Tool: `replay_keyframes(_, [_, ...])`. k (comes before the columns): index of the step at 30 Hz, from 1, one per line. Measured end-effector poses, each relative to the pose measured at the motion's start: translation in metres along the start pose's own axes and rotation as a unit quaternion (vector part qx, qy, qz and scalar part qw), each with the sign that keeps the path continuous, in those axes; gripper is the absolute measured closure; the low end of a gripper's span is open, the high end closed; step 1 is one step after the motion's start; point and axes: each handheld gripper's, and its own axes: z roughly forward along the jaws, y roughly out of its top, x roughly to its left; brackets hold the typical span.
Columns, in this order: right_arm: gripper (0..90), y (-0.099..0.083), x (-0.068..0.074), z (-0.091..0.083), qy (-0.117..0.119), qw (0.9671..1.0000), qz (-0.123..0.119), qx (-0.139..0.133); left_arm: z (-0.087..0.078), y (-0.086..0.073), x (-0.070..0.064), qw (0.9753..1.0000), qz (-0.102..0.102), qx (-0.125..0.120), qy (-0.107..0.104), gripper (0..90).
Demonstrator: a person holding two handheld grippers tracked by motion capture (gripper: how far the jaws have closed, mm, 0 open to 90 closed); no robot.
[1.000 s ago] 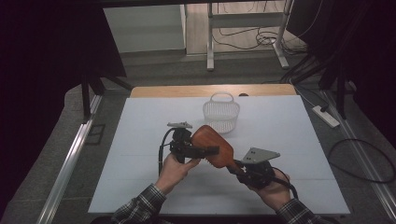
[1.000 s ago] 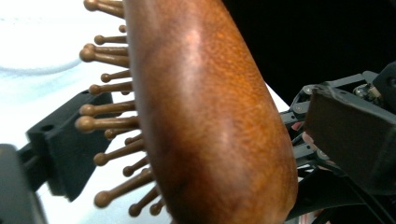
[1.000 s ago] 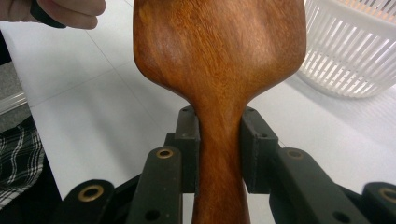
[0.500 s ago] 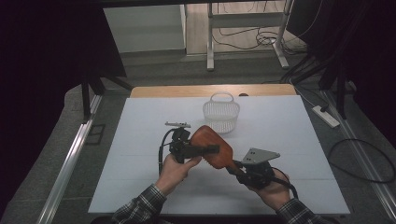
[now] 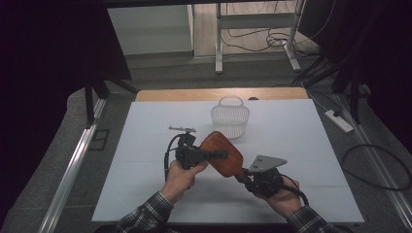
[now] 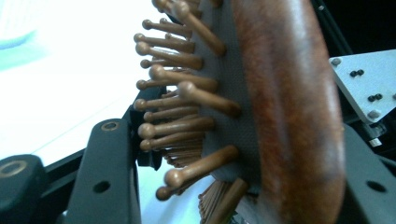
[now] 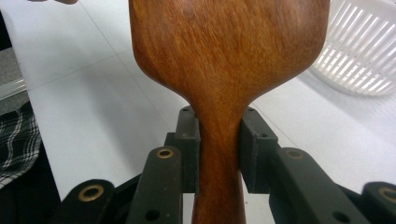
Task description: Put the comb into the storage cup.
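The right tongs (image 5: 244,177) are clamping the neck of the wooden hairbrush (image 5: 222,154), with the two jaws pressing against either side of the narrow handle in the right gripper view, where the brush's broad back (image 7: 229,42) is rising straight up from the tongs (image 7: 218,144). The person's right hand (image 5: 282,196) is lying low near the front edge of the white bench (image 5: 301,141), forearm coming in from the bottom, and is holding the brush tilted up and toward the left. The left hand (image 5: 180,175) is reaching in from the lower left, and the left tongs (image 5: 217,155) are standing around the brush head, one jaw on the bristle side and one behind the wooden back in the left gripper view; whether they are pinching it I cannot tell. The brush is hanging above the bench, between both hands. A white basket (image 5: 230,116) is standing behind it, well apart
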Motion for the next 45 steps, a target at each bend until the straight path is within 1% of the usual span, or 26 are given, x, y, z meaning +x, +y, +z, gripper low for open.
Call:
replay_keyframes(3, [71.3, 0.000, 0.000, 0.000, 0.000, 1.0000, 0.001, 0.001, 0.000, 0.001, -0.001, 1.0000, 0.004, 0.001, -0.004, 49.2])
replay_keyframes(6, [71.0, 0.000, -0.001, 0.000, 0.005, 1.0000, 0.004, 0.003, 0.001, 0.002, -0.003, 0.9999, 0.012, 0.006, -0.002, 49.7])
replay_keyframes(9, [70.0, 0.000, -0.001, 0.000, 0.007, 0.9999, 0.007, 0.003, 0.000, 0.002, -0.006, 0.9999, 0.015, 0.005, 0.001, 49.8])
replay_keyframes(11, [65.6, 0.000, -0.001, -0.001, 0.010, 0.9999, 0.009, 0.002, -0.001, 0.003, -0.007, 0.9998, 0.020, 0.004, 0.007, 50.0])
replay_keyframes(14, [59.0, 0.000, 0.000, 0.000, 0.011, 0.9999, 0.007, 0.005, -0.003, 0.004, -0.008, 0.9995, 0.026, 0.001, 0.018, 50.1])
replay_keyframes(15, [56.0, 0.000, 0.000, 0.000, 0.011, 0.9999, 0.006, 0.010, -0.004, 0.004, -0.008, 0.9994, 0.027, 0.000, 0.020, 50.1])
replay_keyframes(16, [54.8, 0.000, 0.000, 0.001, 0.011, 0.9999, 0.006, 0.012, -0.005, 0.005, -0.008, 0.9993, 0.031, 0.001, 0.023, 50.1])
replay_keyframes(18, [50.1, -0.001, 0.000, 0.002, 0.014, 0.9997, 0.005, 0.019, -0.006, 0.005, -0.010, 0.9988, 0.038, 0.000, 0.032, 50.0])
replay_keyframes(19, [46.5, -0.001, -0.001, 0.002, 0.021, 0.9995, 0.007, 0.021, -0.007, 0.006, -0.010, 0.9985, 0.042, 0.001, 0.035, 50.0])
replay_keyframes(20, [45.3, -0.001, -0.001, 0.002, 0.029, 0.9993, 0.011, 0.019, -0.007, 0.006, -0.010, 0.9984, 0.045, 0.001, 0.035, 49.9])
replay_keyframes(22, [42.8, -0.001, -0.002, 0.002, 0.030, 0.9993, 0.012, 0.020, -0.008, 0.007, -0.010, 0.9982, 0.047, -0.001, 0.039, 49.9])
replay_keyframes(23, [41.0, -0.001, -0.003, 0.001, 0.035, 0.9991, 0.014, 0.018, -0.009, 0.007, -0.010, 0.9980, 0.047, -0.002, 0.041, 49.9])
replay_keyframes(24, [39.9, -0.001, -0.004, 0.001, 0.041, 0.9988, 0.019, 0.017, -0.010, 0.007, -0.010, 0.9979, 0.047, -0.002, 0.044, 49.9])
replay_keyframes(27, [34.3, -0.002, -0.008, 0.001, 0.049, 0.9978, 0.036, 0.028, -0.011, 0.008, -0.010, 0.9974, 0.051, 0.000, 0.052, 49.9])
replay_keyframes(28, [33.2, -0.003, -0.009, 0.001, 0.050, 0.9975, 0.040, 0.031, -0.012, 0.008, -0.010, 0.9973, 0.051, -0.001, 0.054, 49.9])
replay_keyframes(31, [30.5, -0.004, -0.010, 0.000, 0.048, 0.9974, 0.041, 0.035, -0.013, 0.009, -0.010, 0.9965, 0.057, 0.000, 0.061, 49.9])
replay_keyframes(36, [24.3, -0.006, -0.010, -0.003, 0.038, 0.9978, 0.039, 0.036, -0.014, 0.010, -0.011, 0.9954, 0.065, 0.000, 0.071, 49.9])
replay_keyframes(40, [23.0, -0.008, -0.013, -0.005, 0.046, 0.9968, 0.050, 0.042, -0.016, 0.011, -0.010, 0.9950, 0.066, 0.003, 0.074, 49.9])
replay_keyframes(43, [21.5, -0.009, -0.015, -0.009, 0.049, 0.9966, 0.056, 0.037, -0.017, 0.011, -0.009, 0.9951, 0.063, 0.004, 0.076, 49.9])
replay_keyframes(45, [19.7, -0.009, -0.017, -0.012, 0.047, 0.9965, 0.060, 0.034, -0.018, 0.012, -0.008, 0.9948, 0.066, 0.004, 0.077, 49.9])
